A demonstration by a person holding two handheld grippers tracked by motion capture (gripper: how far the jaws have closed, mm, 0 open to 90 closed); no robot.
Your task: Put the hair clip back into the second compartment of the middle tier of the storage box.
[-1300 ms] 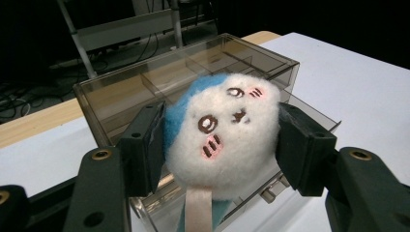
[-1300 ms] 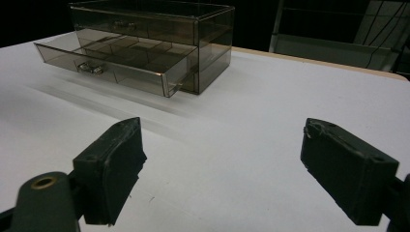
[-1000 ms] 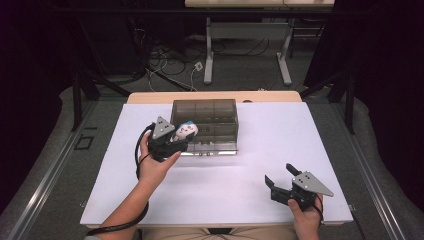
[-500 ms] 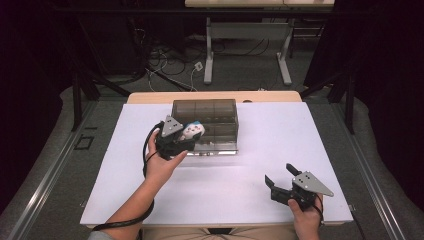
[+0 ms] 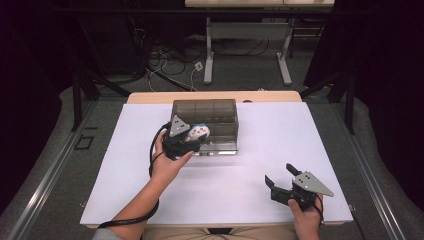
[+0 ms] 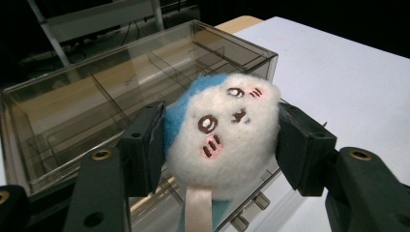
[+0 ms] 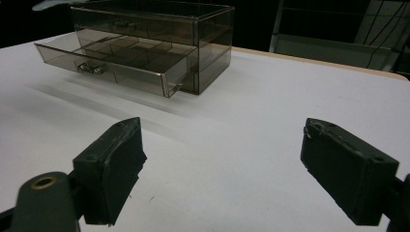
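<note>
The left gripper [image 5: 192, 137] is clamped on a small round plush toy [image 6: 223, 133], its two black pads pressing the toy's sides so that the soft body bulges slightly between them. The toy is white and fluffy with a blue patch on top, an embroidered face with pink cheek marks, and a pale ribbon tag hanging from its underside. In the left gripper view the toy hangs above the pulled-out top drawer [image 6: 87, 121] of a smoky transparent drawer box [image 5: 205, 125], over the drawer's front part, with the drawer's thin dividers visible behind and below it; whether it touches the drawer cannot be told. In the high view the left hand [image 5: 167, 160] reaches in from the near edge of the white table [image 5: 350, 150] and holds the gripper at the near left corner of the box, which stands close to the middle of the far edge of the surface. The right gripper [image 5: 282, 182] sits well apart from the box, near the near right corner of the surface, held by the right hand [image 5: 306, 212] just inside the near edge. Its jaws stand wide apart with nothing between them, and in the right gripper view bare white table shows between the two black pads, with the box and its open drawer farther off toward the far edge. A black cable [image 5: 152, 150] trails from the left gripper along the forearm.
</note>
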